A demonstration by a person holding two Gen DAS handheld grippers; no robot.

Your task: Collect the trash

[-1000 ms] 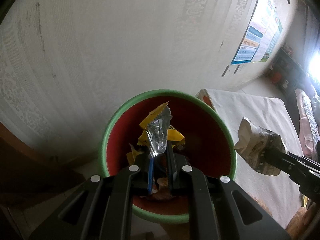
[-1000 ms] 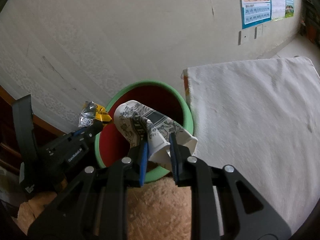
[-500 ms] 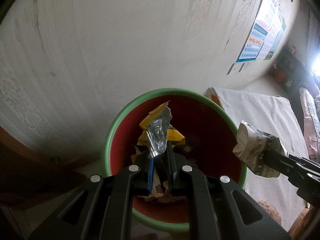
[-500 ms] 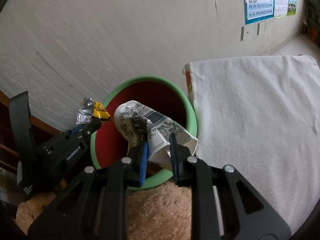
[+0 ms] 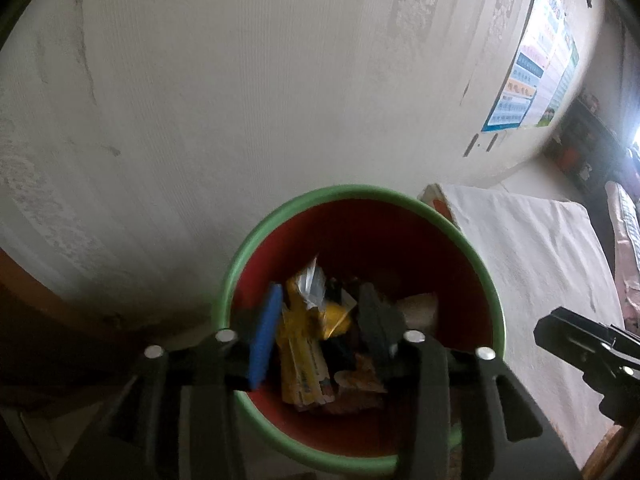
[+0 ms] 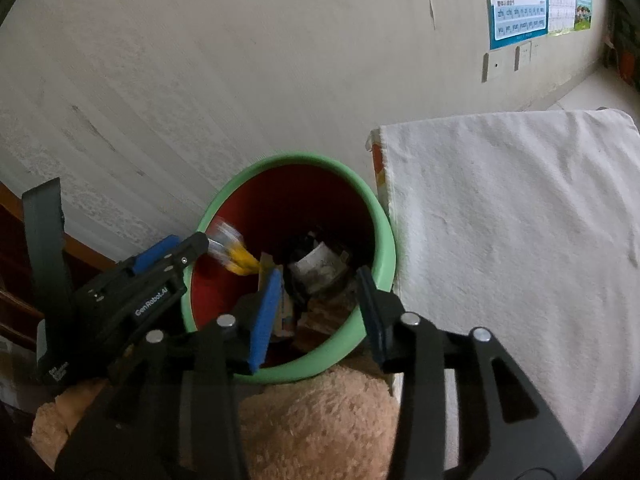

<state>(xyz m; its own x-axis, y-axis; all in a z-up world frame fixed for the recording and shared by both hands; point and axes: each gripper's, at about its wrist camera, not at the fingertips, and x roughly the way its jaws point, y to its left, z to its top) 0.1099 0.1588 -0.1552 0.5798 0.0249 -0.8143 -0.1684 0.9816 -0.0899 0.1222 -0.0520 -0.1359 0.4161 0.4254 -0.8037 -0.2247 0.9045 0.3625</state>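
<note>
A bin with a green rim point(image 5: 304, 200) and red inside stands against the wall; it also shows in the right wrist view point(image 6: 384, 232). My left gripper point(image 5: 320, 320) is open over it, and the yellow and silver wrapper point(image 5: 312, 300) is dropping between its fingers, blurred in the right wrist view point(image 6: 232, 252). My right gripper point(image 6: 316, 300) is open over the bin's near side. The printed paper cup point(image 6: 316, 264) lies inside the bin among other trash.
A white cloth-covered surface point(image 6: 508, 220) lies right of the bin. A tan plush toy point(image 6: 320, 420) sits under my right gripper. The pale wall point(image 5: 240, 80) is close behind, with a poster point(image 6: 520, 4) far right. Dark wood furniture point(image 5: 40, 320) is at the left.
Both grippers opened. The wrapper left the left gripper and falls into the bin. The paper cup left the right gripper and now lies in the bin.
</note>
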